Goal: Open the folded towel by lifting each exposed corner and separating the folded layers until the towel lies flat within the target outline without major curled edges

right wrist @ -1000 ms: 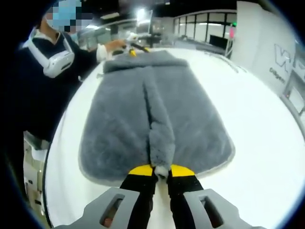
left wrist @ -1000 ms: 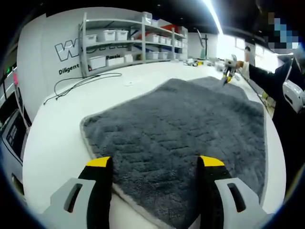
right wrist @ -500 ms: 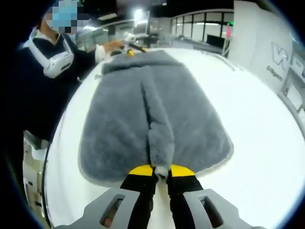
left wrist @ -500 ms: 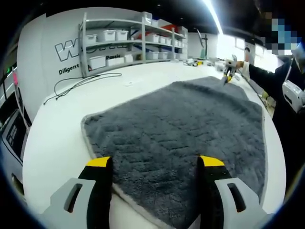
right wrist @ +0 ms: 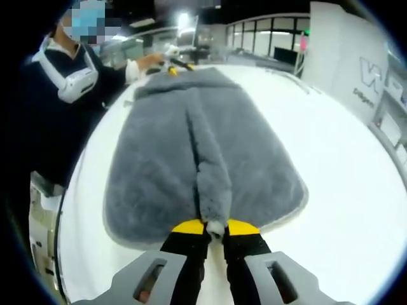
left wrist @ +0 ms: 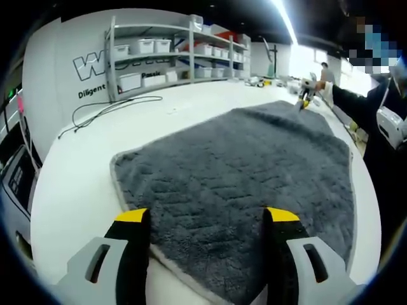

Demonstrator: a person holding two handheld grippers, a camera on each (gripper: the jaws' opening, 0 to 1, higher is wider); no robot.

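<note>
A dark grey towel [left wrist: 248, 171] lies spread on the white table [left wrist: 76, 184], its pale border nearest me. My left gripper [left wrist: 206, 219] is open, its yellow-tipped jaws wide apart above the towel's near edge with nothing between them. At the towel's far corner, the right gripper [left wrist: 304, 100] pinches the fabric. In the right gripper view, my right gripper [right wrist: 216, 227] is shut on the towel's [right wrist: 159, 159] near edge. A raised ridge of fabric runs from its jaws down the towel's middle. The left gripper [right wrist: 170, 67] shows at the far end, held in a hand.
Shelves with white bins [left wrist: 159, 60] stand beyond the table, and a black cable [left wrist: 105, 111] loops on its far left part. A person in dark clothes [right wrist: 48, 121] stands against the table's edge beside the towel. Bare tabletop [right wrist: 343, 165] lies on the towel's other side.
The towel's far end has flattened slightly in the left gripper view. The right gripper still holds the same edge, and the towel looks drawn a little tauter. Left jaws unchanged.
</note>
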